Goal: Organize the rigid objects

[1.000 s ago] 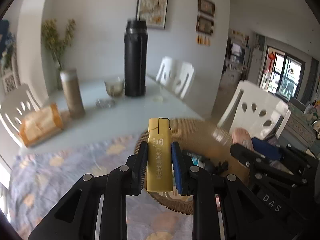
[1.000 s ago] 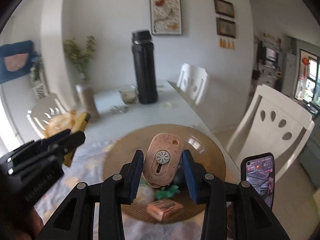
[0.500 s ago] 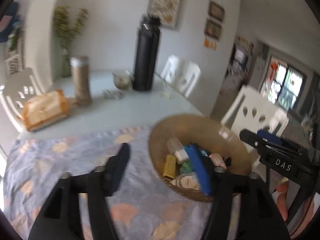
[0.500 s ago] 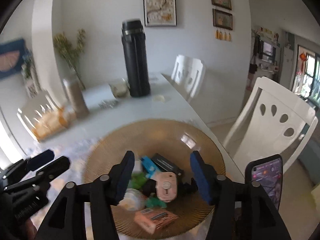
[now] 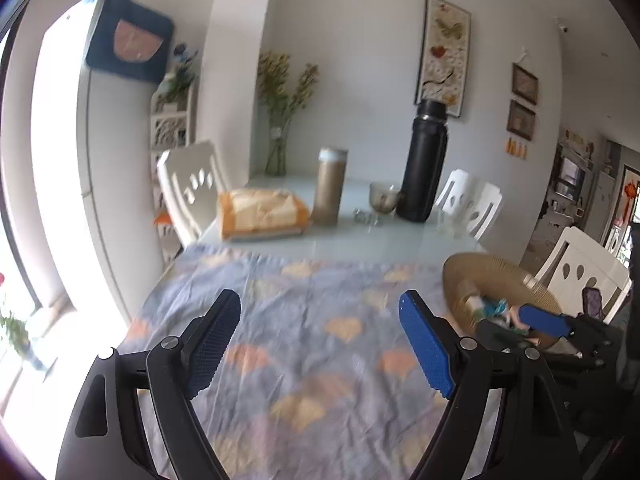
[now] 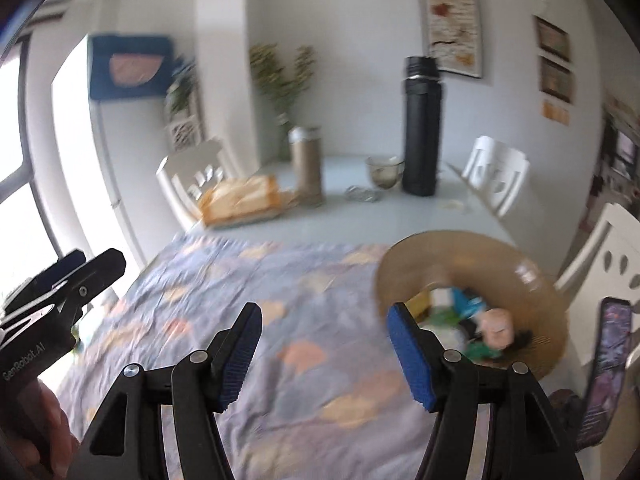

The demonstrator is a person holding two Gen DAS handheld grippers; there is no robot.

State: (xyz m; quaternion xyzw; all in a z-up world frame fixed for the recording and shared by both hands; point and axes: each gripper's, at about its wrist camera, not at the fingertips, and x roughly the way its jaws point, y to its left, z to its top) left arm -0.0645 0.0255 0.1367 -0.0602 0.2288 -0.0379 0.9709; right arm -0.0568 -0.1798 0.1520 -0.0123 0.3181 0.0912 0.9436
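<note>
A round woven basket (image 5: pixel 492 268) stands on the right part of the cloth-covered table and holds several small items. In the right wrist view its rim (image 6: pixel 460 248) surrounds a pink rounded gadget (image 6: pixel 496 326), a yellow lighter (image 6: pixel 420 302) and blurred blue and green pieces. My left gripper (image 5: pixel 320 300) hangs over the lavender leaf-print cloth (image 5: pixel 320 360), left of the basket; its jaws are opening with nothing between them. My right gripper (image 6: pixel 324 312) is open and empty over the cloth, its right finger in front of the basket's near-left edge.
At the far end of the table stand a tall black flask (image 5: pixel 424 160), a brown bottle (image 5: pixel 330 188), a glass cup (image 5: pixel 384 196) and a bagged loaf (image 5: pixel 260 212). White chairs (image 5: pixel 192 188) ring the table. A phone (image 6: pixel 608 360) is mounted at the right.
The left gripper let go of the yellow lighter and the right of the pink gadget; both now lie in the basket. Both grippers opened and swung left over the cloth.
</note>
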